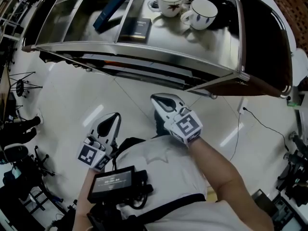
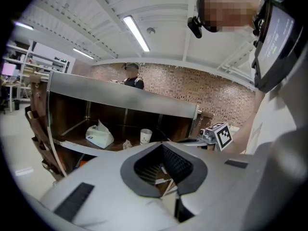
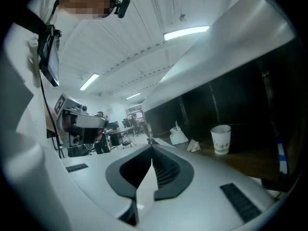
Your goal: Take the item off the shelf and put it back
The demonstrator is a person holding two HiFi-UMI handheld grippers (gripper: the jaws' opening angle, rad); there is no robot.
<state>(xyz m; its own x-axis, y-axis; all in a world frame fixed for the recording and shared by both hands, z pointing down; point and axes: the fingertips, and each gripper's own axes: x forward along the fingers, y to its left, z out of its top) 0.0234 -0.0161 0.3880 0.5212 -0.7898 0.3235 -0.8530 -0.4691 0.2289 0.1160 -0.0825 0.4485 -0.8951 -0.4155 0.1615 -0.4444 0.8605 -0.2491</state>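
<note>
A metal-framed shelf (image 1: 144, 53) stands in front of me. In the left gripper view its inner board carries a white tissue pack (image 2: 99, 134), a crumpled paper (image 2: 127, 144) and a paper cup (image 2: 146, 136). The right gripper view shows the same paper cup (image 3: 221, 139), tissue pack (image 3: 178, 136) and crumpled paper (image 3: 194, 146). My left gripper (image 1: 115, 115) (image 2: 161, 144) is shut and holds nothing, short of the shelf. My right gripper (image 1: 155, 98) (image 3: 151, 149) is also shut and empty, slightly closer to the shelf.
On the shelf's top lie a long blue box (image 1: 114, 6), a dark flat box (image 1: 135, 29) and two white cups (image 1: 170, 0) (image 1: 202, 12). A black cable (image 1: 260, 124) runs over the white floor at right. Stands and chairs (image 1: 19, 85) crowd the left. A person (image 2: 132, 80) stands behind the shelf.
</note>
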